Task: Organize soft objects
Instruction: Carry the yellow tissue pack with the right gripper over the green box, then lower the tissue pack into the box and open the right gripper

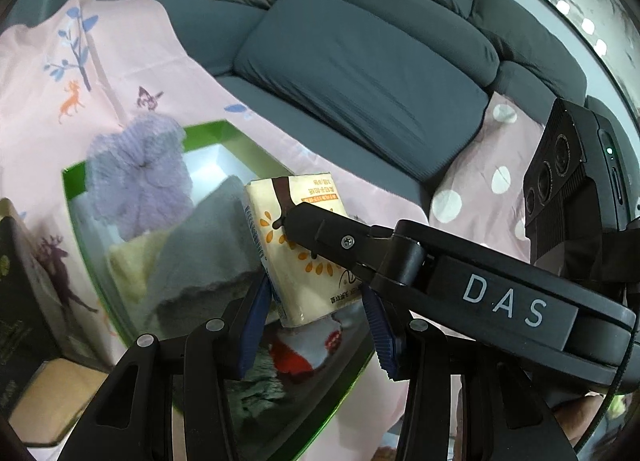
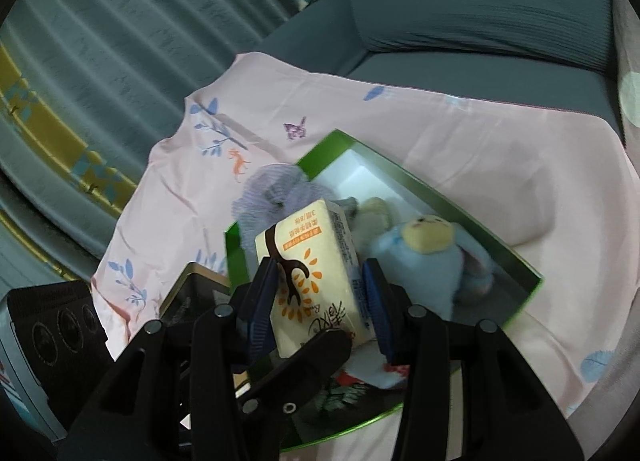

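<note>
A cream tissue pack (image 1: 304,245) with an orange tree print is held over the green-rimmed box (image 1: 236,133). Both grippers meet on it. In the left wrist view my left gripper (image 1: 316,309) has its blue pads either side of the pack's lower end, and the right gripper's finger (image 1: 320,229) lies across the pack. In the right wrist view my right gripper (image 2: 320,297) has its pads on both sides of the pack (image 2: 316,273). The box (image 2: 480,213) holds a purple fluffy cloth (image 1: 140,185), a grey cloth (image 1: 208,245), a yellow cloth (image 1: 128,265) and a blue plush toy (image 2: 428,261).
The box sits on a pink printed sheet (image 1: 60,73) spread over a grey sofa (image 1: 360,81). A dark box (image 1: 20,293) stands at the left. A spotted pink cloth (image 1: 492,181) lies to the right. Curtains (image 2: 100,61) hang behind.
</note>
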Demonstrator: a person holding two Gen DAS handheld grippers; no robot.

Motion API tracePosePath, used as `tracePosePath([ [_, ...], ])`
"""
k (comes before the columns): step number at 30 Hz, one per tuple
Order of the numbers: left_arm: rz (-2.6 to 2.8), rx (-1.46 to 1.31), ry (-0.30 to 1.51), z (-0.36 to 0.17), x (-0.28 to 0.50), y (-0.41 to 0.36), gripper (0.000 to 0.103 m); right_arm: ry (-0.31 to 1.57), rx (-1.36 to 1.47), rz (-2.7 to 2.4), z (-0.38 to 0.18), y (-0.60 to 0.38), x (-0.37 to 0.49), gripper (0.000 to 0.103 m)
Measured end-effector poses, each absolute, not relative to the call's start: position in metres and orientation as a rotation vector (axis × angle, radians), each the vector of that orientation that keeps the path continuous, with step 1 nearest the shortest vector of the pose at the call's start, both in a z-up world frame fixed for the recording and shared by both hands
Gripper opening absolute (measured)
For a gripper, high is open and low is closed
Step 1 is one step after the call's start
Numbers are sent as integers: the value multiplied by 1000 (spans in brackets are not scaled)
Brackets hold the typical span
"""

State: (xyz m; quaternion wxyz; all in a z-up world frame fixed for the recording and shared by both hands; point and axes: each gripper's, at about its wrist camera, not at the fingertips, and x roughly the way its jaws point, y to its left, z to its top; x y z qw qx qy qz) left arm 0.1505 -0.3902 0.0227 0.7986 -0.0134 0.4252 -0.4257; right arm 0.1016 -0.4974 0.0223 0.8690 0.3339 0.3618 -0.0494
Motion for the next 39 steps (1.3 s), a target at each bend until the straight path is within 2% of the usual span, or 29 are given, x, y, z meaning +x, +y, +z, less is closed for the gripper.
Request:
tracePosePath([
  [15,-892,-78,988,7,155,-386,48,786,638,-126,18,-492,103,44],
  [39,-831,-57,1004,1,151,-383,48,822,617,-115,10,-481,103,44],
])
